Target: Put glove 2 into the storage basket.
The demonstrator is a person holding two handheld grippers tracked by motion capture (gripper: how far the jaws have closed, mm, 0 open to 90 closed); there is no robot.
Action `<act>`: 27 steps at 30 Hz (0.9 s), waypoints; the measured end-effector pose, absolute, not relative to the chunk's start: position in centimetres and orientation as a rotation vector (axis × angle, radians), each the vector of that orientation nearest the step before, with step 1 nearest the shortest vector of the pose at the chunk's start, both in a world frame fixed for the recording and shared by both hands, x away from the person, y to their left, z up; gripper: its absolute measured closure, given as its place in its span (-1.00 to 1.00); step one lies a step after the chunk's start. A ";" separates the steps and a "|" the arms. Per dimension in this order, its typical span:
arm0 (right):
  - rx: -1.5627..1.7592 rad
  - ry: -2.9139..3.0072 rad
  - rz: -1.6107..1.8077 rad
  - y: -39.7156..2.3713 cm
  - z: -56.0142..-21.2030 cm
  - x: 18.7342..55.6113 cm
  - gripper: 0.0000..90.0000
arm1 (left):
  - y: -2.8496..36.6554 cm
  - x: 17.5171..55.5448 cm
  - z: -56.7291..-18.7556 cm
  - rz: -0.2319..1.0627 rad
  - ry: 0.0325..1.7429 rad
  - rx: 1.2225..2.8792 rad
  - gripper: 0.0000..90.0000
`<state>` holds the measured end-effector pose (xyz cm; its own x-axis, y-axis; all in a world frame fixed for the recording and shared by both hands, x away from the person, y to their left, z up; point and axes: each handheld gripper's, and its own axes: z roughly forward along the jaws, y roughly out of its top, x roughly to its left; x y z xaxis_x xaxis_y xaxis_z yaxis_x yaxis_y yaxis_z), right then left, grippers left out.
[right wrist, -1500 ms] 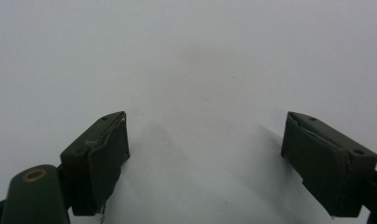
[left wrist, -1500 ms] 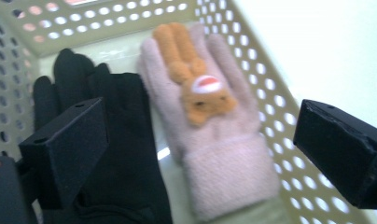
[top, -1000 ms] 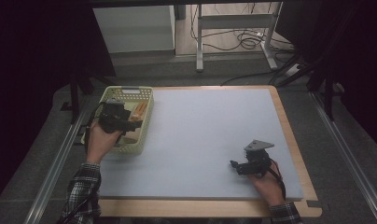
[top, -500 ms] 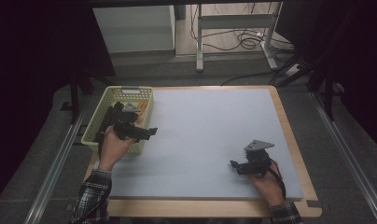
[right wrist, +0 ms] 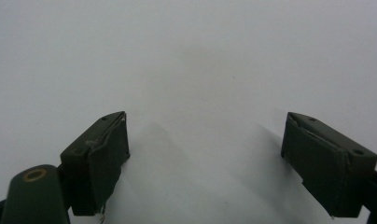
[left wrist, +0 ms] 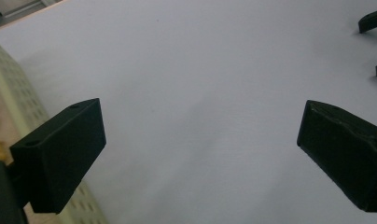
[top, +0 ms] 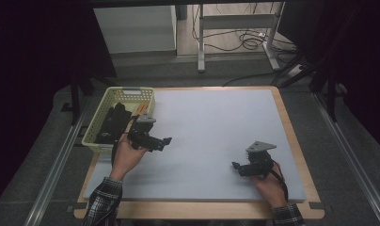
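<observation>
The left gripper [top: 165, 141] hovered over the pale grey foam mat [top: 216, 122], its 2 jaws spread wide and empty, with the pale yellow perforated plastic basket [top: 99, 127] just beside it at 9 o'clock. At 4 o'clock from it, well apart, the right gripper [top: 236, 167] rested low, jaws likewise wide, holding nothing.

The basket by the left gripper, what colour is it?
Pale yellow-green, with perforated walls; the basket shows best in the high view.

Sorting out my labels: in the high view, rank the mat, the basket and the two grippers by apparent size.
1. Pale mat
2. Yellow basket
3. Left gripper and right gripper: they look alike, so unranked.
</observation>
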<state>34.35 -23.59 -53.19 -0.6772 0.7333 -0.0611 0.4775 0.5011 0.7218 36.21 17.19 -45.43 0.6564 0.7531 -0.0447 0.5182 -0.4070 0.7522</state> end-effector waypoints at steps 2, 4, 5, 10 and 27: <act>1.010 2.389 0.984 -23.6 -53.2 34.3 -0.67 | 16.8 36.0 -45.6 0.384 0.971 2.099 -0.97; 1.010 2.389 0.984 -23.6 -53.2 34.3 -0.67 | 16.4 35.8 -45.7 0.383 0.956 2.101 -0.97; 1.009 2.389 0.983 -23.6 -53.2 34.3 -0.67 | 16.3 35.8 -45.7 0.383 0.953 2.103 -0.97; 1.007 2.389 0.983 -23.6 -53.2 34.3 -0.67 | 15.4 35.4 -45.9 0.379 0.929 2.103 -0.97; 1.006 2.389 0.983 -23.6 -53.2 34.3 -0.67 | 12.2 33.9 -47.2 0.345 0.846 2.119 -0.97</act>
<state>34.33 -23.59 -53.18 -0.6779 0.7325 -0.0625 0.4762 0.5023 0.7217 33.93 12.20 -47.22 0.7378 0.6737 -0.0421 0.4524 -0.4472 0.7716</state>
